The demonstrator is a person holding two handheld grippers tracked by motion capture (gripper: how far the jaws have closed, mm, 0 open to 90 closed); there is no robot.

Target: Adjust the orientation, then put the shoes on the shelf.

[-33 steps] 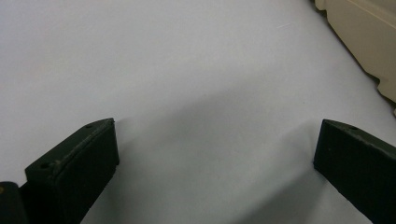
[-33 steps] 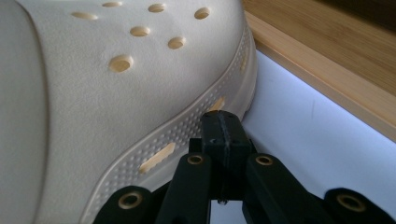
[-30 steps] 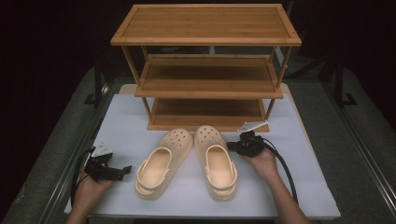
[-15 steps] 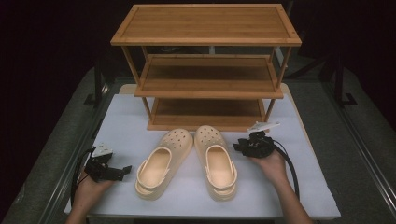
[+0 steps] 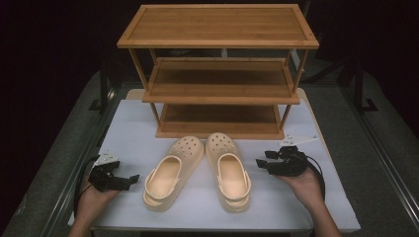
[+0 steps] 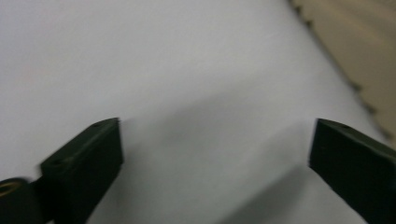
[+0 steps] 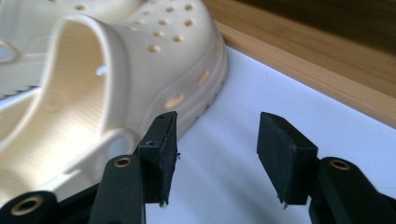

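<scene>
left tongs (image 5: 129, 178) resting low on the white table (image 5: 128, 123), jaws spread wide, nothing between them (just bare table in the left gripper view, with the edge of a sole off to one side). pointed toward the left clog (image 5: 170, 173), near it but not touching.

moving along: two cream clogs side by side in the middle of the table, toes toward the wooden shoe rack (image 5: 217, 74), heels toward the person. left clog angled a bit, right clog (image 5: 228, 170) straighter. rack shelves look bare from here.

right tongs (image 5: 262, 163) spread open too, empty, just beside the outer side of the right clog. in the right gripper view, one jaw sits close against the clog's side wall near the sole, other jaw out over bare table, rack's bottom board behind.

looks like the approach step, probably getting the shoes up onto the rack, no grab yet. next move likely needs the right tongs shifted over so the clog's rim or side wall sits between the jaws, then a firm pinch before lifting. soft foam, so could flex or slip if pinched too shallow.
</scene>
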